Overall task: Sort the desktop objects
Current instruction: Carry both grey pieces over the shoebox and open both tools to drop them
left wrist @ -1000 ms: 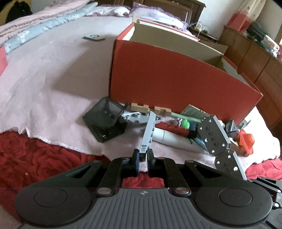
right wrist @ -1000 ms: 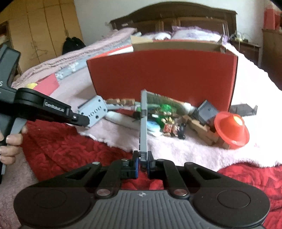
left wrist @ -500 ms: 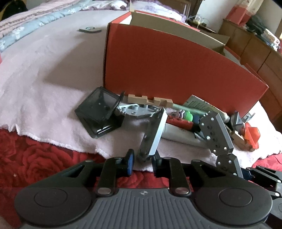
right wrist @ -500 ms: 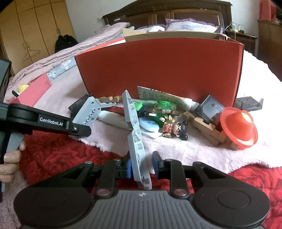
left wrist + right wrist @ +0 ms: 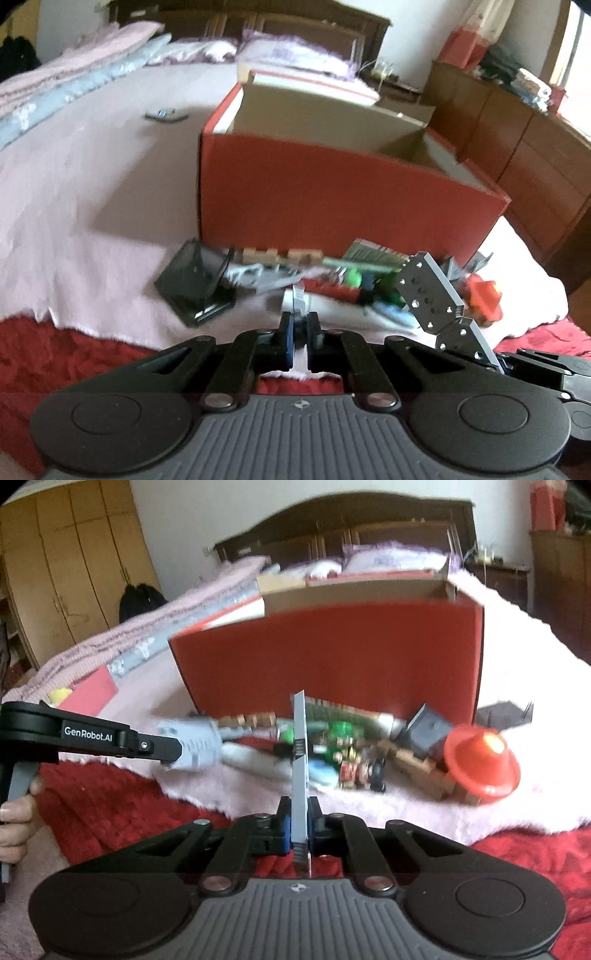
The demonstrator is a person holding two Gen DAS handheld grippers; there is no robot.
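Home bedroom: bed w/ headboard (image 5: 354, 524), pillows (image 5: 291, 55), wardrobe (image 5: 74, 565), dresser (image 5: 517, 122).

Grey perforated plate (image 5: 300, 760) upright, edge-on, toy clutter before red box (image 5: 332, 657)

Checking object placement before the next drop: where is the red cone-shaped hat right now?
In the right wrist view the red hat lies at the right end of the clutter pile, on the pink blanket in front of the red box's right corner, beside wooden blocks.
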